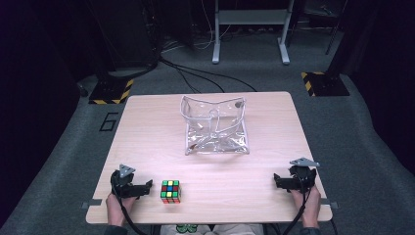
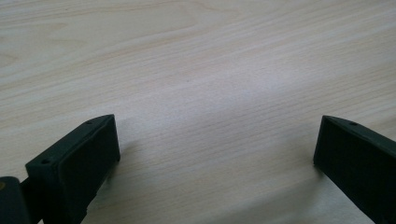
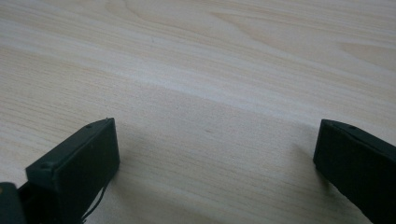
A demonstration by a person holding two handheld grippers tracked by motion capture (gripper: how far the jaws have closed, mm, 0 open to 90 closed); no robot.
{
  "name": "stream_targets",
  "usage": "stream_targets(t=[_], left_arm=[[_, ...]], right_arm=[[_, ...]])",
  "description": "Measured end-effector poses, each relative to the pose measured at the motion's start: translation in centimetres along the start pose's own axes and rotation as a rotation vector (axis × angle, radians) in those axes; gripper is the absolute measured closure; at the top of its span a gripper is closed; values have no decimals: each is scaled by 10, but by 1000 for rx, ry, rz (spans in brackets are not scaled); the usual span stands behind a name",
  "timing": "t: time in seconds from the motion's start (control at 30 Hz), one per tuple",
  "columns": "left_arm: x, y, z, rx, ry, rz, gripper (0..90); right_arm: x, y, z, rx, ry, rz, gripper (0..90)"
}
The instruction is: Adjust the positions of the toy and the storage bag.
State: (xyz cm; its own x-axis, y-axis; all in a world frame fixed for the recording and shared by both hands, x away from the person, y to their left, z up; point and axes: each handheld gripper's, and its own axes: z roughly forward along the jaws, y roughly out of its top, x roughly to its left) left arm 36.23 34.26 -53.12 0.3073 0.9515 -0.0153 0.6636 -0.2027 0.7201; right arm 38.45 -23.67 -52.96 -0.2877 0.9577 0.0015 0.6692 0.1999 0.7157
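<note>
High view: left gripper (image 1: 147,187) sits at lower left of the wooden table (image 1: 274,161), jaws spread, gripping nothing, just beside the colour cube (image 1: 171,191) at lower centre-left. Right gripper (image 1: 278,181) at lower right, jaws spread, gripping nothing, well apart from the cube. Clear plastic bag (image 1: 215,125) lies at upper centre of the tabletop.

The table (image 1: 274,161) has a pale wood-grain top with a smooth, matt finish; fine grain lines run across it in both gripper views. The clear bag (image 1: 215,128) is transparent soft plastic, glossy, creased and catching highlights. The puzzle cube (image 1: 171,191) has glossy coloured tiles set in black plastic. The left gripper (image 2: 215,154) and right gripper (image 3: 215,154) are matt black plastic with flat, finely textured inner pads (image 2: 88,168). Each carries a grey, dull-finished plate (image 1: 126,170).
</note>
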Motion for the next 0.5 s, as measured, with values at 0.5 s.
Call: stream_targets(t=[0.5], left_arm=[[-25,18,-29,-98,-101,22,7]], right_arm=[[0,0,0,0,0,0,0]])
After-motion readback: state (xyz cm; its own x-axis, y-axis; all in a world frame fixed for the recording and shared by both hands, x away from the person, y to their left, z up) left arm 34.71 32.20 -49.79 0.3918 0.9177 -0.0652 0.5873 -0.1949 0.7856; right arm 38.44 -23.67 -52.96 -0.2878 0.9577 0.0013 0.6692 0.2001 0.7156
